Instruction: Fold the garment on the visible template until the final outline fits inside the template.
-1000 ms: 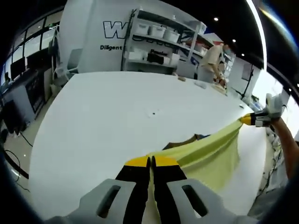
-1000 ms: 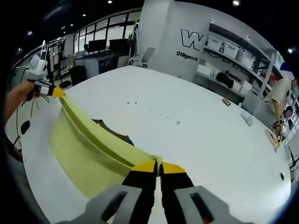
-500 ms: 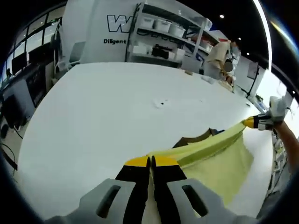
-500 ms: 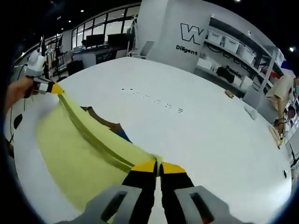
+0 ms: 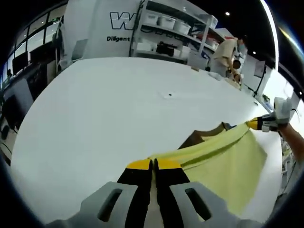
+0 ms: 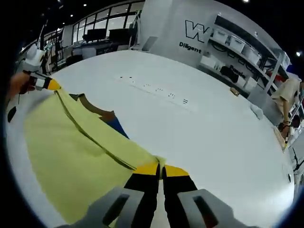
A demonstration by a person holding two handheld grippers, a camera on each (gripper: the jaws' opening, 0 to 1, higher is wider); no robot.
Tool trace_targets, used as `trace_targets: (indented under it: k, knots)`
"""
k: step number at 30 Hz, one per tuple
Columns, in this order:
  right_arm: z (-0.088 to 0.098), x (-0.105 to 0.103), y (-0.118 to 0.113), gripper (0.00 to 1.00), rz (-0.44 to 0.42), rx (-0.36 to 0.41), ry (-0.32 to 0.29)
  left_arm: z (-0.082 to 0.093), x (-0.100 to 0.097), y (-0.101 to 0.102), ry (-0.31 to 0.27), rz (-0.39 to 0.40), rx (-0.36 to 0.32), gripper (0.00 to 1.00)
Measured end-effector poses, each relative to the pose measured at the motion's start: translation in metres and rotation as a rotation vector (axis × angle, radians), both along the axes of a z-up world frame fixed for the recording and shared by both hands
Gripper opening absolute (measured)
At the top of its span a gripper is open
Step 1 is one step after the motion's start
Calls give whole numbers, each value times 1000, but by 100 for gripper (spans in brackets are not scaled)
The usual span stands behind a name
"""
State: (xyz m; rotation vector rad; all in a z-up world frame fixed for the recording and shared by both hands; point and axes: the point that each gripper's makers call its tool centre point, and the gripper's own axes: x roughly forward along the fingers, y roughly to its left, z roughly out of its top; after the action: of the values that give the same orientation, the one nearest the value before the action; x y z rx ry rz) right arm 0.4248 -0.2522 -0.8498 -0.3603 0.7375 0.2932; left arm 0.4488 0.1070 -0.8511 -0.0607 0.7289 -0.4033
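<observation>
Both grippers are clamped on the yellow garment (image 5: 223, 159), one at each end of the same leading edge. The left gripper (image 5: 152, 165) has its jaws closed with cloth pinched at the tips; the right gripper (image 6: 161, 169) likewise has its jaws pressed together on the fabric. Each gripper also appears at the far end of the edge in the other's view, yellow tips closed on the corner. Change over the last second: the garment hung as a narrow, taut, sagging band between the two grippers, well above the white table (image 5: 95, 109); now it spreads as a broad sheet that appears to lie flatter and closer to the table, with much more of its surface showing in the right gripper view. A dark brown piece (image 6: 97, 108), which may be the template or a lower layer, lies on the table just beyond the garment's far edge, with a small blue bit (image 6: 118, 127) touching it; more of both is exposed than a second ago. Which of these is the template cannot be told. Judgement: the fold is being carried over and laid down, not yet released. Whether the outline fits cannot be judged until the cloth settles. Shelving (image 5: 166, 33) and a person (image 5: 228, 54) stand beyond the table's far side.
</observation>
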Motion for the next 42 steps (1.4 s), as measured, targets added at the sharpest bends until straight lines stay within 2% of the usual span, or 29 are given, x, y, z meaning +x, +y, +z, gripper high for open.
trace_targets:
  k: [6,17,20,24,36,42]
  knots:
    - [-9,-1,1,0,2,-13,12,-11,-2,1,10,-5,26,0]
    - [-13,-2,0,0,-5,0,6,-9,-1,1,-40,-27,80,2]
    - [-11,-1,-3,7,-14,-10,-7,-9,0,4,-48,-15,96,6]
    - [-8,-1,-6,10,-26,0,-11,-9,1,6,-49,-2,105,10]
    - [4,-2,-13,12,-44,-6,-39,3,2,12,-80,25,105,11]
    - [17,-2,-17,12,-51,-14,-68,17,-1,11,-100,30,89,11]
